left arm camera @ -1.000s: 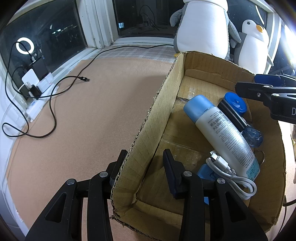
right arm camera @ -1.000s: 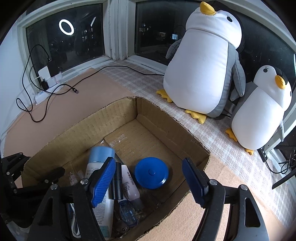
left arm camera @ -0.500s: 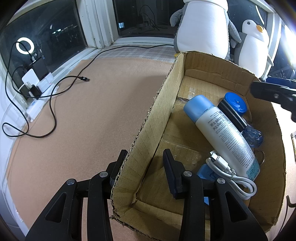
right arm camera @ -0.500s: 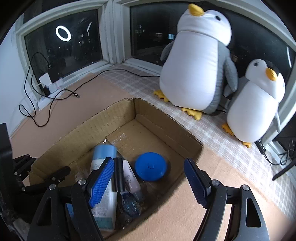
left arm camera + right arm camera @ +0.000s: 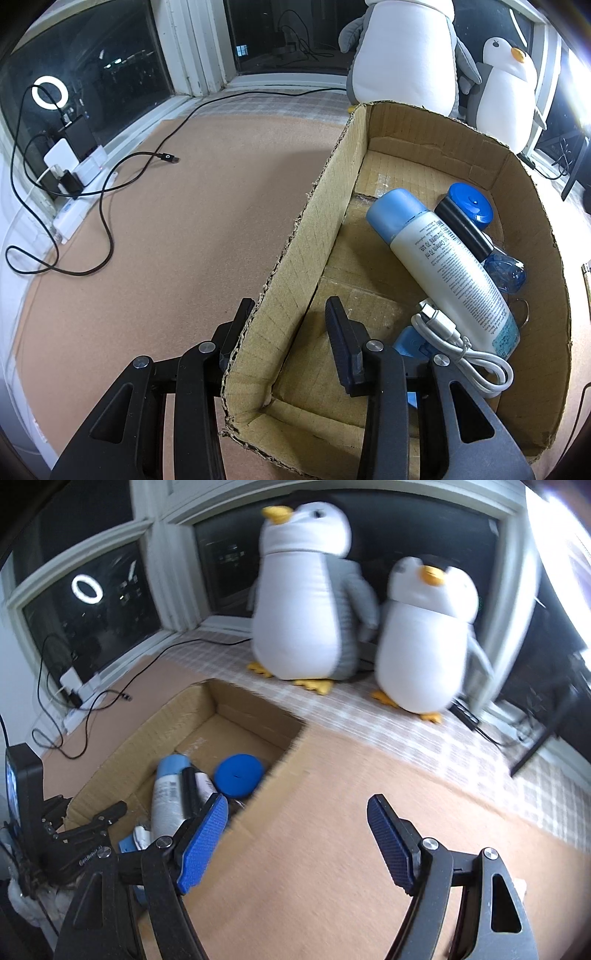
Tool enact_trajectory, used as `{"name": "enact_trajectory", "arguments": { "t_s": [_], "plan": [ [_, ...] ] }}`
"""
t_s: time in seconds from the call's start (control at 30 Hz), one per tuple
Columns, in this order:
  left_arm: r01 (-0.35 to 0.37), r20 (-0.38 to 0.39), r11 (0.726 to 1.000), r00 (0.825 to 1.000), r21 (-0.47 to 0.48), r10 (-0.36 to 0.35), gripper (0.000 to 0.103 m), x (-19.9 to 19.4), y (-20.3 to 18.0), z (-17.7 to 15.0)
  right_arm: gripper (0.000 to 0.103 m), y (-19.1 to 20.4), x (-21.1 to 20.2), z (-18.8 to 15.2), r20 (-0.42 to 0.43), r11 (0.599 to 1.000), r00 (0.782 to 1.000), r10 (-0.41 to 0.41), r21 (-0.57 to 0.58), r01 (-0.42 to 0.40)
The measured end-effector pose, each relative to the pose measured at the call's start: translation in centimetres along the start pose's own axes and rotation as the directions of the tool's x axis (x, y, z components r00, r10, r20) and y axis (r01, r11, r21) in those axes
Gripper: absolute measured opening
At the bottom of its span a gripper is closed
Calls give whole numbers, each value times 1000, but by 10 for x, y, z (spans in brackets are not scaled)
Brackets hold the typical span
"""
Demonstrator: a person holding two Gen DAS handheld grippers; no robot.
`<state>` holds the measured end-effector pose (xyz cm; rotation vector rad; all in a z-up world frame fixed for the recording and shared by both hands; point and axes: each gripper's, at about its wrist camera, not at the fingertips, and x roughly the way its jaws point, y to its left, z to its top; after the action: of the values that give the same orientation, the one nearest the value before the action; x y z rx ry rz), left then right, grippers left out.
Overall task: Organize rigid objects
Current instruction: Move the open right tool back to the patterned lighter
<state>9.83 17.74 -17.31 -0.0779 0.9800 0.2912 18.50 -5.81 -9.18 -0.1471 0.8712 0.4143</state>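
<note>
A cardboard box (image 5: pixel 314 206) lies on the brown floor; it also shows in the right wrist view (image 5: pixel 147 734). Inside lie a white bottle with a light blue cap (image 5: pixel 443 266), a black tube (image 5: pixel 463 229), a round blue lid (image 5: pixel 469 205), a small blue clear bottle (image 5: pixel 506 269) and a coiled white cable (image 5: pixel 461 343). My left gripper (image 5: pixel 288 317) straddles the box's left wall, one finger outside and one inside, with a gap around the wall. My right gripper (image 5: pixel 295 842) is open and empty, over the bare floor to the right of the box.
Two plush penguins (image 5: pixel 306 602) (image 5: pixel 421 635) stand on a checked mat by the window behind the box. A black cable (image 5: pixel 103 206) and a power strip (image 5: pixel 74 206) lie at the left by the wall.
My right gripper has swung away from above the box to the right, over the floor, and left the left wrist view. The left gripper and the box have not moved.
</note>
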Motion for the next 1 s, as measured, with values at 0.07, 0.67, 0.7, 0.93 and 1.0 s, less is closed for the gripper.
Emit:
{"name": "enact_trajectory", "arguments": {
  "t_s": [0.07, 0.67, 0.7, 0.93, 1.0],
  "plan": [
    [0, 0, 1000, 1000, 0, 0, 38, 0, 0, 0, 74, -14, -9, -7, 3, 999, 1000, -17, 31, 17],
    [-1, 0, 1000, 1000, 0, 1, 38, 0, 0, 0, 64, -150, -41, -88, -125, 919, 982, -141, 352, 177],
    [-1, 0, 1000, 1000, 0, 1, 38, 0, 1, 0, 63, -151, -39, -91, -134, 919, 981, -137, 353, 176],
    [0, 0, 1000, 1000, 0, 0, 38, 0, 0, 0, 51, -151, -17, -101, -204, 919, 974, -97, 357, 166],
    [1, 0, 1000, 1000, -1, -1, 38, 0, 0, 0, 49, -153, -12, -101, -216, 916, 971, -100, 361, 174]
  ]
}}
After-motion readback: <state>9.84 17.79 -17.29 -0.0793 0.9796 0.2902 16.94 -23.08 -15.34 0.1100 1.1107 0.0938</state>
